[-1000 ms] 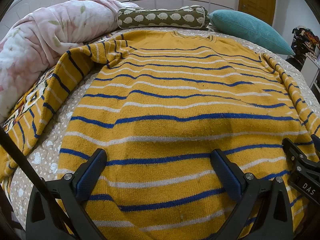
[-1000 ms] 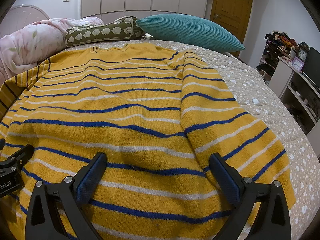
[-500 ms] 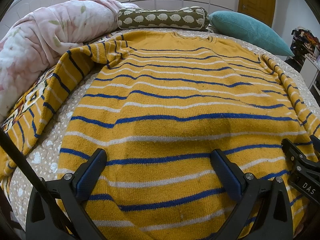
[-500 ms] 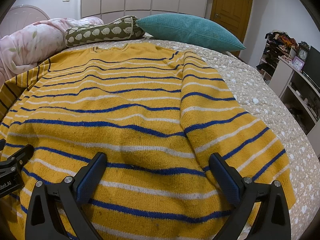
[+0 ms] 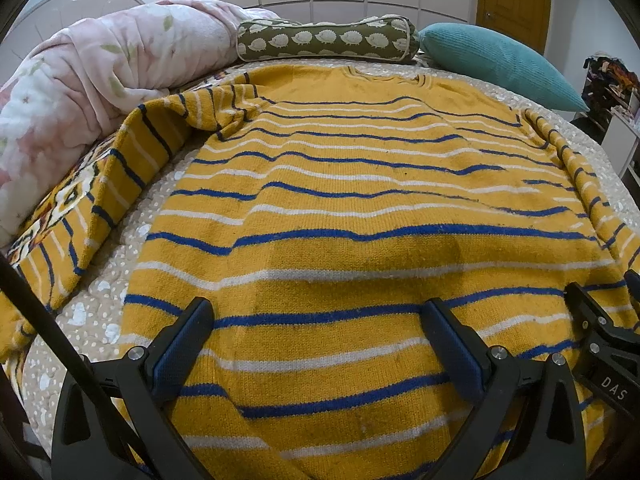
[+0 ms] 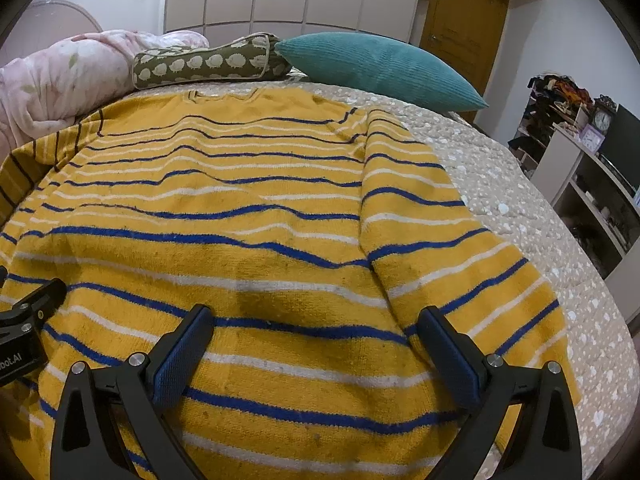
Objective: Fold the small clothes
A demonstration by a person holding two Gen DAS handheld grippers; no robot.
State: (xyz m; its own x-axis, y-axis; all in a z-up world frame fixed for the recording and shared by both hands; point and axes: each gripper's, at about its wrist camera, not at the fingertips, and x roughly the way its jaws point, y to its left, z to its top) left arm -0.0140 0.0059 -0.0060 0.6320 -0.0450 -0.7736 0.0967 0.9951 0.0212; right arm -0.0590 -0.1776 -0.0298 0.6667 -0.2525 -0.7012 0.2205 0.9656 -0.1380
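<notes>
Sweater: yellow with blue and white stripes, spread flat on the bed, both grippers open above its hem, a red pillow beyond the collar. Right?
Not quite. The pillow is teal, not red, as the right wrist view shows. The sweater, left gripper and right gripper are as stated.

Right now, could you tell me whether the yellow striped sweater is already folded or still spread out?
Spread out, unfolded. The sweater lies flat on the bed, its sleeve stretched to the side; both the left gripper and right gripper are open above it.

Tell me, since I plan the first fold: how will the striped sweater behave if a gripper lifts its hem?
The sweater looks like a thick, soft knit, so it will likely drape and sag rather than hold shape. Its wavy stripes suggest that it stretches. The fuzzy surface should give the open left gripper good grip.
</notes>
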